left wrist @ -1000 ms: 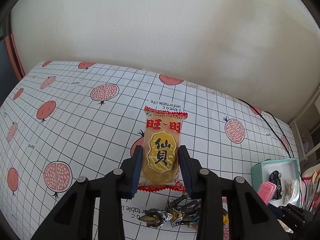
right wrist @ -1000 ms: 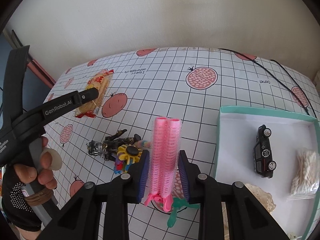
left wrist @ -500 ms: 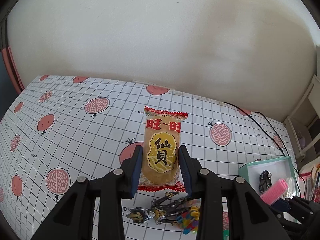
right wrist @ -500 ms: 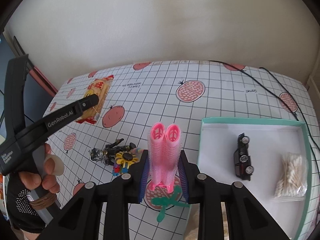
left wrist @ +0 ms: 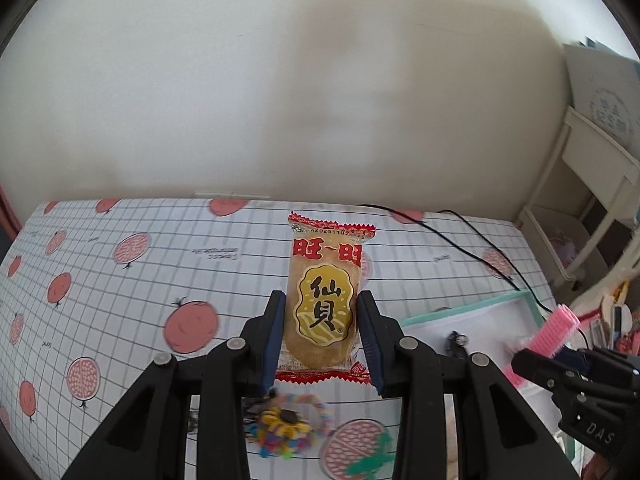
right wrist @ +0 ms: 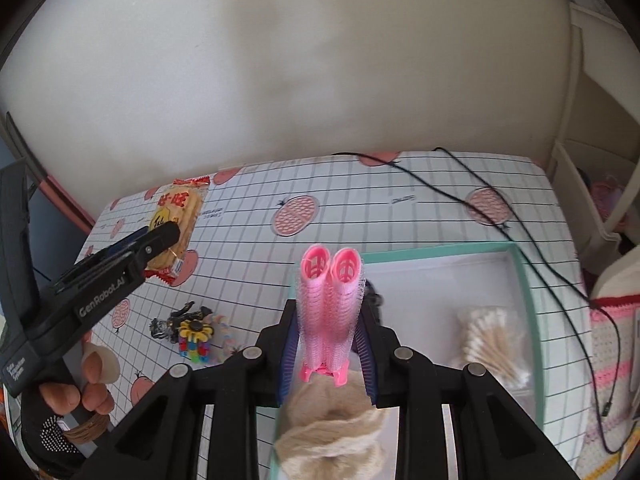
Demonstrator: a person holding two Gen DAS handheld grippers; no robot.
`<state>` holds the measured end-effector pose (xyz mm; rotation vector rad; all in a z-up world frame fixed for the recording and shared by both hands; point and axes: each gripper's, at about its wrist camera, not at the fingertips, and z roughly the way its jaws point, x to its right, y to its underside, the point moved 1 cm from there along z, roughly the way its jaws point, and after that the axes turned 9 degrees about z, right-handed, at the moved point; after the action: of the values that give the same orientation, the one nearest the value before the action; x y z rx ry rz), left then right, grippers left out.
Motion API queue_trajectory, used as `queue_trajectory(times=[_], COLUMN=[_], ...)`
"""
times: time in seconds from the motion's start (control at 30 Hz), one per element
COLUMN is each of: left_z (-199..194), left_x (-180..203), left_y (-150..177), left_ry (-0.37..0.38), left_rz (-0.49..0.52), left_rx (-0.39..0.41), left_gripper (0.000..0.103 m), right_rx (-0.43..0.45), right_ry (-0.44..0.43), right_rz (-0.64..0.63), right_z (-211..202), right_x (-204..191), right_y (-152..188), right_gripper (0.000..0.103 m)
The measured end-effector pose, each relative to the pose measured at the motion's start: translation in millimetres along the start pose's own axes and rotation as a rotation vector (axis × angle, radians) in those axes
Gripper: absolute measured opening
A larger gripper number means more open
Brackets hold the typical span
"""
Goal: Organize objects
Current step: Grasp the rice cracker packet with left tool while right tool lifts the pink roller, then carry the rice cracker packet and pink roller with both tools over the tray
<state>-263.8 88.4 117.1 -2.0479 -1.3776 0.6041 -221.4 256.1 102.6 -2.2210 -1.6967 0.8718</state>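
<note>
My left gripper (left wrist: 322, 334) pinches a glossy plastic snack packet (left wrist: 325, 300); my right gripper (right wrist: 329, 344) clamps bristly pink plastic hair rollers (right wrist: 329, 304). Below lie a fluffy beige pad (right wrist: 332, 436) and a smooth, printed tablecloth (right wrist: 400, 216).

left gripper (left wrist: 321, 334): black plastic arms — blue ribbed pads, silver round screws; white "GenRobot.AI" lettering on its side
right gripper (right wrist: 327, 346): same black build, blue pads, silver screws — white "DAS" mark
hand (right wrist: 76, 394): black fingerless glove with white dots, brown wrist band
</note>
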Motion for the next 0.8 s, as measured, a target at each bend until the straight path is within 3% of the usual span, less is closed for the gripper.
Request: queue_trajectory(times=[0.23, 0.37, 0.8], left_z=[-3.5, -1.4, 39.5], left_x=[53.6, 65.7, 87.0], left_y=[-0.6, -2.5, 21.9], left_ry=[0.069, 0.097, 0.180], left_rz=[0.105, 0.125, 0.151], left_rx=[0.009, -0.004, -0.158], left_gripper=[0.038, 0.038, 0.038], right_rx=[0.014, 0.009, -0.120], right_ry=[0.052, 0.062, 0.122], right_rz=[0.024, 0.036, 0.058], right_z=[-13.3, -15.7, 25.8], right_x=[28.4, 39.6, 62.9], right_y=[-2.6, -3.7, 9.5], right_gripper=[0.029, 0.029, 0.030])
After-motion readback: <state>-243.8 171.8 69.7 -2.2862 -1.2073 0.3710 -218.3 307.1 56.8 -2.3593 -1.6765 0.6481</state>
